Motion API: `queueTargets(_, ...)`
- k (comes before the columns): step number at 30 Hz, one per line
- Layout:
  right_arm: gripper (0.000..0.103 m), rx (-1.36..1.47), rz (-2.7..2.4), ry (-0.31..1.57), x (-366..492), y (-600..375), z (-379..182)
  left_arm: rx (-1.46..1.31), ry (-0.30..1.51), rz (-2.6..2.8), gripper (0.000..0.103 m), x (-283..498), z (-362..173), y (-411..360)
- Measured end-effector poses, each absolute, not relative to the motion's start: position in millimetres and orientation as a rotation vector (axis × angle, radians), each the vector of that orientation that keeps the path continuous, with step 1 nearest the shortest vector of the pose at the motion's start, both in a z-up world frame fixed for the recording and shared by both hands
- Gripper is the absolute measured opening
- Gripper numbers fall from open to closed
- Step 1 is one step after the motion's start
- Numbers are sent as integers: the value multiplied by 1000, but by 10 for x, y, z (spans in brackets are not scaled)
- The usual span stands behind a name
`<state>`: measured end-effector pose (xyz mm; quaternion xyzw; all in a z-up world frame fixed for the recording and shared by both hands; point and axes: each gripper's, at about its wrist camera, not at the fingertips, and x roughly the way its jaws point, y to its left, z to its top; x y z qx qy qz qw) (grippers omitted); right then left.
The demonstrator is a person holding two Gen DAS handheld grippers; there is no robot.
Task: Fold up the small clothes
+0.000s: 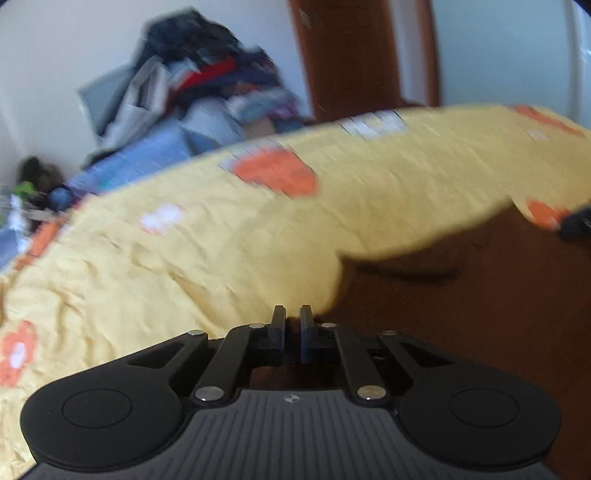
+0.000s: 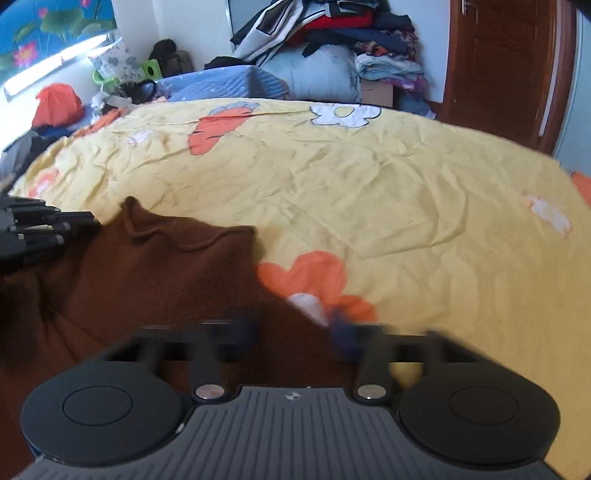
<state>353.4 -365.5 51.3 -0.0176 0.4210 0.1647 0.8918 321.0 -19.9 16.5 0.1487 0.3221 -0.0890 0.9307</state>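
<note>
The left gripper [image 1: 292, 314] fills the bottom of its own view, its jaws drawn almost together with only a thin dark slit between them; whether any cloth is pinched in that slit cannot be told, though the tips sit right at the edge of the brown garment [image 1: 461, 295]. The whole left view is smeared by motion blur. In the right view the right gripper [image 2: 295, 332] lies low over the same brown garment [image 2: 147, 280], its jaws spread wide apart, one finger over the brown cloth and the other, blurred, over an orange flower printed on the yellow sheet [image 2: 406, 192]; the jaws hold nothing. The left gripper [image 2: 55, 221] shows there too, reaching in from the left edge level with the bed, its tips touching the garment's upper left corner. The garment lies flat on the near left part of the bed, its far edge wavy and folded in small ridges; its long axis cannot be told, as much of it runs out of view under the grippers. Beyond the far edge of the bed stands a pile of clothes [image 2: 332, 29], and a brown door [image 2: 498, 66] is at the right.
</note>
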Motion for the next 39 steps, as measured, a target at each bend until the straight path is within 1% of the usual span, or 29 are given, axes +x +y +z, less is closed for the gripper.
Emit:
queueTargets(1,2,9,338,870,3567,-3738,533,302,664,-164,5,3252,141,-155)
queueTargets(2,2,30,285,854,3591,-3818,515,304,700,-129,3,3306,59,-128)
queueTargets(3,1,27,265,841,3597,-3895,472,302,675,-99,2,3281,33,-90)
queueTargets(6,1,82,283,813,3551,-3962,420,279,682,-124,5,3233,140,-72)
queueTargets(7,4,80,282,814,3531,-3958,428,285,647,-126,5,3154,211,-79)
queueTargets(8,19,81,277,810,3501,-3944,460,289,598,-130,5,3065,287,-92)
queueTargets(10,25,102,317,750,3367,-3887,603,273,536,-215,6,2917,442,-182)
queueTargets(11,27,113,363,720,3300,-3811,675,272,544,-271,6,2886,471,-271)
queueTargets(13,60,118,460,736,3305,-3584,717,315,600,-342,6,2914,412,-502)
queueTargets(14,64,90,483,751,3339,-3444,695,345,643,-358,6,2957,342,-608)
queueTargets(16,61,15,484,783,3431,-3204,580,369,718,-337,7,3069,144,-704)
queueTargets(17,63,-4,459,808,3486,-3143,505,375,674,-313,7,3056,109,-685)
queueTargets(18,62,-10,439,830,3532,-3126,424,399,634,-288,7,3055,50,-656)
queueTargets(19,64,-29,434,782,3502,-3138,392,436,590,-244,7,3043,-18,-629)
queueTargets(20,64,-49,439,755,3473,-3161,352,442,584,-209,7,3064,-37,-610)
queueTargets(22,65,-57,448,714,3389,-3201,307,446,592,-169,8,3085,-8,-618)
queueTargets(25,65,-85,401,746,3358,-3139,390,437,576,-127,11,2902,150,-541)
queueTargets(26,68,-67,371,763,3302,-3136,457,408,567,-155,14,2755,263,-487)
queueTargets(27,68,-39,357,760,3196,-3147,547,377,550,-188,19,2574,358,-438)
queueTargets(28,72,-17,377,735,3052,-3182,643,349,538,-215,31,2383,424,-401)
queueTargets(29,82,9,403,703,2859,-3217,725,320,542,-249,41,2230,447,-360)
queueTargets(30,88,31,422,684,2676,-3242,769,293,562,-285,62,2091,440,-321)
queueTargets(31,91,39,438,689,2554,-3240,778,286,591,-308,72,2005,363,-309)
queueTargets(33,90,2,441,731,2352,-3194,691,307,655,-296,72,1930,168,-296)
queueTargets(35,92,-37,396,798,2305,-3169,503,260,629,-277,77,1930,13,-159)
queueTargets(36,94,-54,389,779,2268,-3187,421,239,619,-263,80,1922,-1,-94)
queueTargets(37,98,-85,395,739,2233,-3184,370,207,642,-229,80,1935,36,-40)
queueTargets(38,98,-105,383,720,2207,-3191,348,188,665,-183,80,1894,110,-25)
queueTargets(39,98,-89,357,740,2205,-3198,390,177,670,-154,78,1829,201,1)
